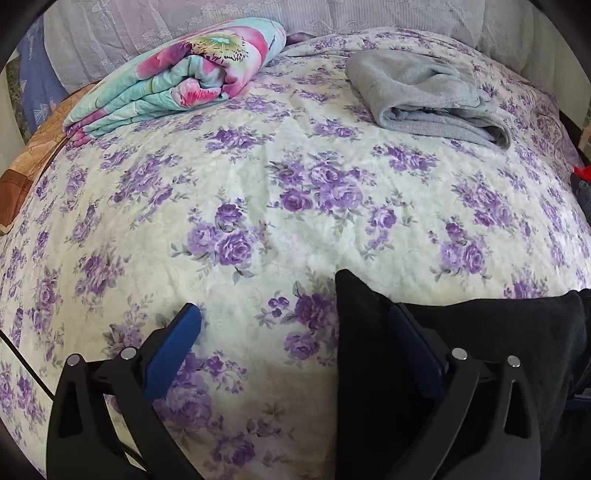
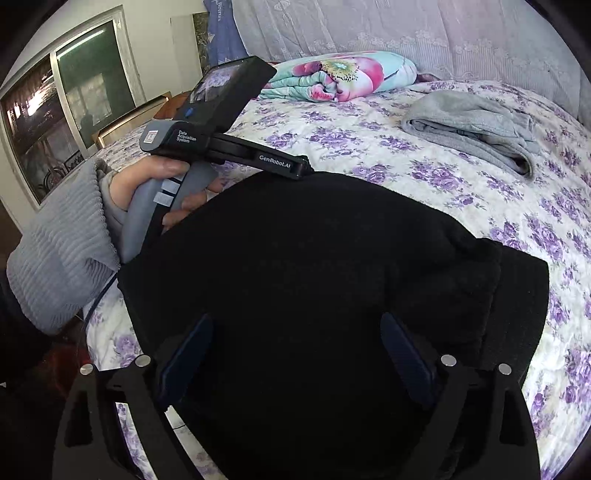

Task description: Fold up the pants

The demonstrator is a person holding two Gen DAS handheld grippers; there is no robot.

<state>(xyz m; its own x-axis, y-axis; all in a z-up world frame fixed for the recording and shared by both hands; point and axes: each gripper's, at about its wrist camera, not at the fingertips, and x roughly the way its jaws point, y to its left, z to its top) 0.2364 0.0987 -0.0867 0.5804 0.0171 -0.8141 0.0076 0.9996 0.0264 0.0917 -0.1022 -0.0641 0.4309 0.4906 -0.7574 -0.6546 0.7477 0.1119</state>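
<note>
The pants [image 2: 314, 277] lie on the bed [image 1: 258, 192] at its near edge; in the right wrist view they spread under the right tool [image 2: 297, 354], whose fingers stand apart with the cloth between them but not pinched; the left tool [image 1: 295, 332] hangs just left of the pants, one finger over bare bedding, the other against the cloth's edge; a hand [image 2: 147, 184] holds the left tool's grip at the pants' far left corner; a folded garment [image 1: 428, 96] lies at the far right, a rolled quilt [image 1: 177, 77] far left, well apart; a curtain [image 1: 332, 14] hangs behind the bed.
</note>
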